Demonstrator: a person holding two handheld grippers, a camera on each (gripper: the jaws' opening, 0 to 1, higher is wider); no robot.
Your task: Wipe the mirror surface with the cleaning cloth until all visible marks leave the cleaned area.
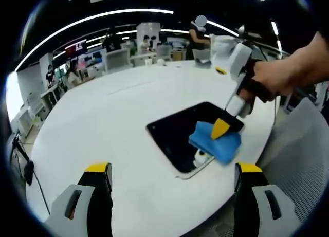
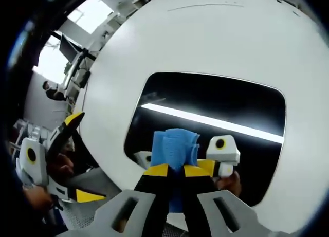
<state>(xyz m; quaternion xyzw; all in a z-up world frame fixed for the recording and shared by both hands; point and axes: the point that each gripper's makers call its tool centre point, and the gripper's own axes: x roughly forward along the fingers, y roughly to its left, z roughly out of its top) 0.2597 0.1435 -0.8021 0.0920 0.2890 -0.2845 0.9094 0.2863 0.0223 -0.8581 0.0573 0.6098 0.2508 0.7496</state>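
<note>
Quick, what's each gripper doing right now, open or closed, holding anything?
Left gripper: open, holding nothing, above the white table.
Right gripper: shut on the blue cloth, pressing it on the mirror.

A broad round white table point(image 1: 103, 119) carried a dark rectangular mirror with rounded corners and a pale rim point(image 1: 177, 134), lying flat near the table's edge. A crumpled blue cleaning cloth point(image 1: 218, 144) rested on the glass.
</note>
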